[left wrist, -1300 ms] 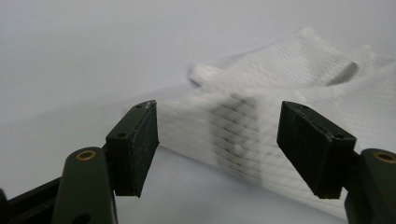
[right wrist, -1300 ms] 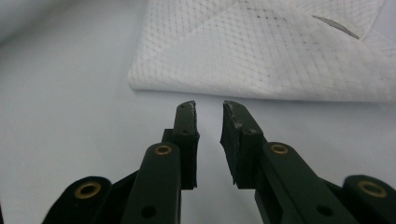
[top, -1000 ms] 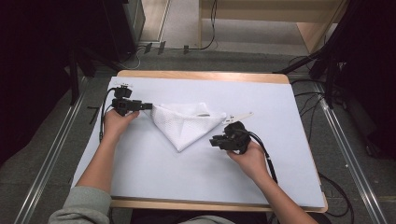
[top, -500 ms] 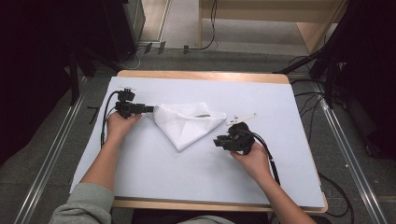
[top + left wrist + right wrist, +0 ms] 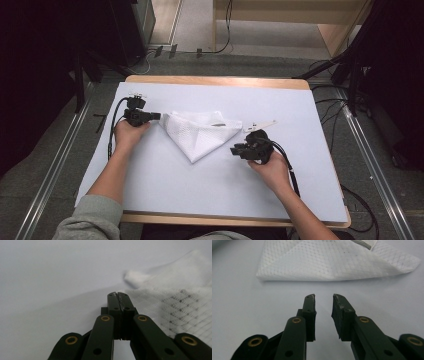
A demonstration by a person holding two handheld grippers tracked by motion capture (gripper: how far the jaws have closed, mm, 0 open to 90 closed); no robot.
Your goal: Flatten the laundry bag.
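A white mesh cloth (image 5: 200, 132) lies folded into a downward-pointing triangle on the pale table cover (image 5: 190, 195). My left gripper (image 5: 159, 116) is at the cloth's left corner. Its jaws have just been closing and now stand shut. In the left gripper view the cloth (image 5: 175, 302) meets the tips of the left gripper (image 5: 117, 293), so its edge seems pinched between them. My right gripper (image 5: 233, 149) sits on the table to the right of the cloth's lower edge. Seen along its jaws, the right gripper (image 5: 323, 298) is open by a narrow gap and holds nothing, a short way from the cloth (image 5: 332, 262).
A small white clip-like piece (image 5: 260, 125) lies just right of the cloth's right corner. The wooden table edge (image 5: 215, 80) runs along the far side. Cables trail from both grippers, and metal rails (image 5: 55, 170) flank the table on the floor.
The left gripper's jaws have closed at the cloth's left corner. Both hands have stayed about where they were.
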